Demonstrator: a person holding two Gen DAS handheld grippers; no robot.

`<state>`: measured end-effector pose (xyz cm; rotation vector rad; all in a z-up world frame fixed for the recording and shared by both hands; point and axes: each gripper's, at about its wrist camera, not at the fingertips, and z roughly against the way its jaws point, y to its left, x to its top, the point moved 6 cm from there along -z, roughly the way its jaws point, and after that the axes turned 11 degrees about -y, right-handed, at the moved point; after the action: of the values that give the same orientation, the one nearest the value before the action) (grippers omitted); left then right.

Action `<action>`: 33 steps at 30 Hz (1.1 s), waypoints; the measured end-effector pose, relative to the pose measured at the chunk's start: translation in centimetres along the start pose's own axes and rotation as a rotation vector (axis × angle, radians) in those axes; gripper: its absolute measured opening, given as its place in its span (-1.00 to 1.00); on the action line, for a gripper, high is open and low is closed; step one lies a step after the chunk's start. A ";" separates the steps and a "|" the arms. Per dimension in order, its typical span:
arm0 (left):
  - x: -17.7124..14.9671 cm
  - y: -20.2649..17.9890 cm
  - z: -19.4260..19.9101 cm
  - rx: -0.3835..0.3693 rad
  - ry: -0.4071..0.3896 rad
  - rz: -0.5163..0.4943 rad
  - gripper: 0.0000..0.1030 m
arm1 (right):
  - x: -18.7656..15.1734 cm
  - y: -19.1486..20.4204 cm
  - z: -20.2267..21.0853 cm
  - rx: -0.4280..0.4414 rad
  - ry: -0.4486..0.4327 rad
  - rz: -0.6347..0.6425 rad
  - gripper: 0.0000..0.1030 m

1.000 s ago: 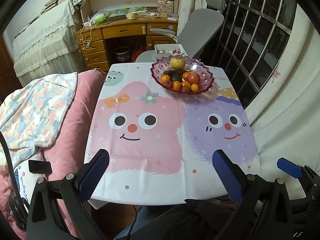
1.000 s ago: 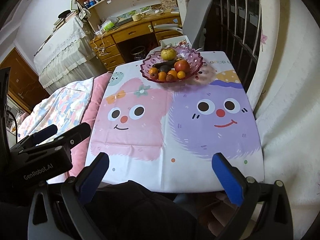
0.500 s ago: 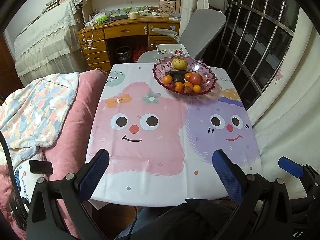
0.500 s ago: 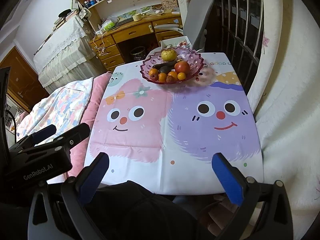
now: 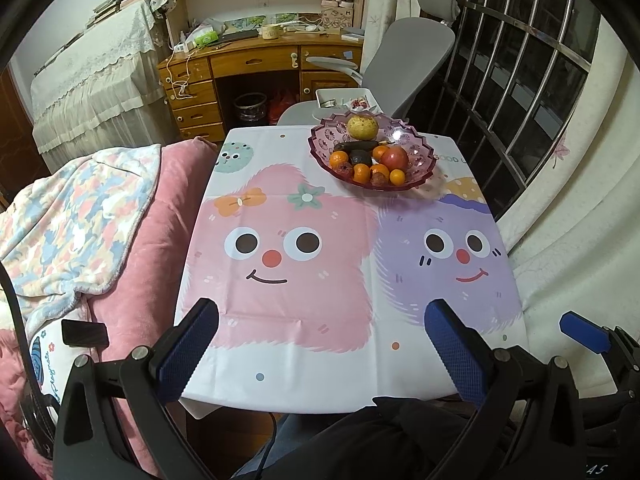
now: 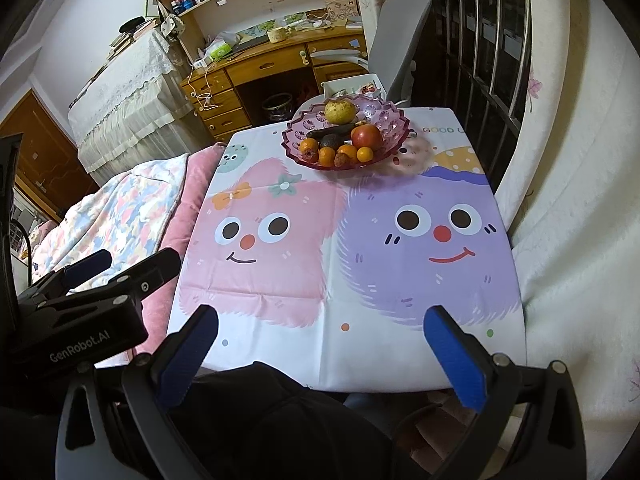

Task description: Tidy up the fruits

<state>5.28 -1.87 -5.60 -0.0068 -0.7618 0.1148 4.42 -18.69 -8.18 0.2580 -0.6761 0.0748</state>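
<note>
All the fruits [image 5: 370,156] we see lie in the pink glass bowl [image 5: 420,168] at the bench's far right corner; none lies loose on the cloth, which fits gathering done or sorting yet to come. Our left hand-held gripper [image 5: 320,344] and right hand-held gripper [image 6: 320,344] hover over the near edge, jaws wide, empty. The small dark fruits are hard to name

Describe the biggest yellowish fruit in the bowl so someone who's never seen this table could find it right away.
Look at the far end of the cartoon-printed tablecloth, where a pink scalloped glass bowl sits. At the bowl's back edge, nearest the grey chair, rests a round yellow-green speckled fruit. It is larger and paler than the small oranges and the red fruit in front.
</note>
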 end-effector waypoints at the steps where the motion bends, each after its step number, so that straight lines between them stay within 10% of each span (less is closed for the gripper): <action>1: 0.0 0.0 0.0 0.000 0.000 0.000 0.99 | 0.0 0.0 0.0 0.000 0.000 0.000 1.00; 33: 0.1 0.6 -0.2 0.010 0.004 -0.003 0.99 | 0.1 0.2 0.0 0.001 0.002 -0.001 1.00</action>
<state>5.40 -1.24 -5.69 0.0036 -0.7574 0.1162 4.48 -18.45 -8.11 0.2590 -0.6735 0.0745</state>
